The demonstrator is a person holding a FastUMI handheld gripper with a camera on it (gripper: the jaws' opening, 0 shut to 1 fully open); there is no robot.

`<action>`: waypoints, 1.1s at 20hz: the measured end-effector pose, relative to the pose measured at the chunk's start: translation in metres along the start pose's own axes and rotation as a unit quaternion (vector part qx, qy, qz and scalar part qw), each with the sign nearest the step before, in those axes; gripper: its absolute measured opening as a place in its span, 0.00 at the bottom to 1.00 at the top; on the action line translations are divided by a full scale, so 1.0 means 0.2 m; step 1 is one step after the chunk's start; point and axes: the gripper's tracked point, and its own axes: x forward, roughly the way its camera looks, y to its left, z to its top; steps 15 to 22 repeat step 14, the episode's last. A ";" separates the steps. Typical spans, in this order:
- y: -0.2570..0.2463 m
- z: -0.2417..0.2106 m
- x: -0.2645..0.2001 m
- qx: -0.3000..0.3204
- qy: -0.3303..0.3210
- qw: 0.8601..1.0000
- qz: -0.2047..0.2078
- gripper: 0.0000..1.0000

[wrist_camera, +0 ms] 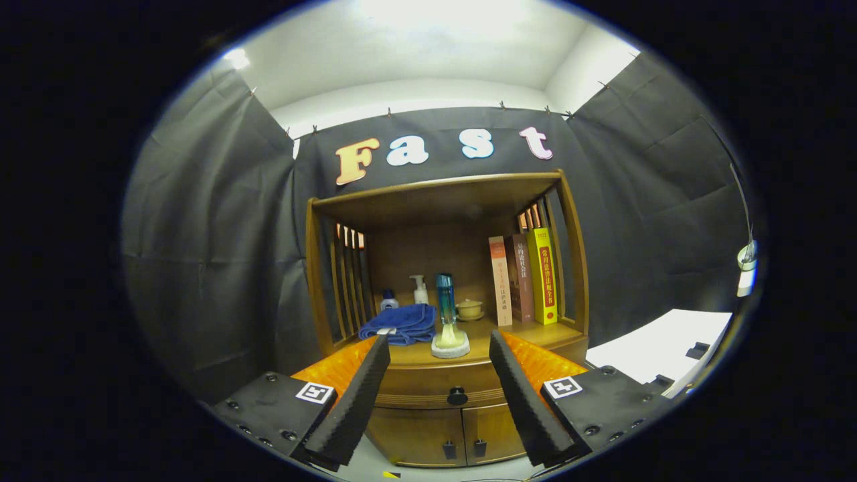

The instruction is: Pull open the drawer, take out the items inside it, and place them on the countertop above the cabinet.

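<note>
A wooden cabinet stands ahead against the booth wall. Its drawer is closed, with a dark round knob at its middle, seen between my two fingers and beyond them. My gripper is open, with nothing between its fingers, and hangs some way back from the cabinet. On the countertop above the drawer lie a folded blue towel and a blue bottle standing on a white base.
At the back of the countertop are a small white pump bottle, a small blue-capped bottle and a lidded bowl. Three books stand at its right. Two lower doors sit under the drawer. A white surface lies to the right.
</note>
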 end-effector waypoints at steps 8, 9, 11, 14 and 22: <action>-0.02 0.10 -0.05 0.001 -0.018 1.000 -0.003 0.98; -0.02 0.11 -0.05 0.000 -0.019 1.000 -0.004 0.98; -0.03 0.11 -0.05 -0.005 -0.023 1.000 -0.007 0.98; 0.00 0.15 -0.10 -0.006 -0.025 1.000 -0.009 0.98; 0.00 0.15 -0.10 -0.006 -0.025 1.000 -0.009 0.98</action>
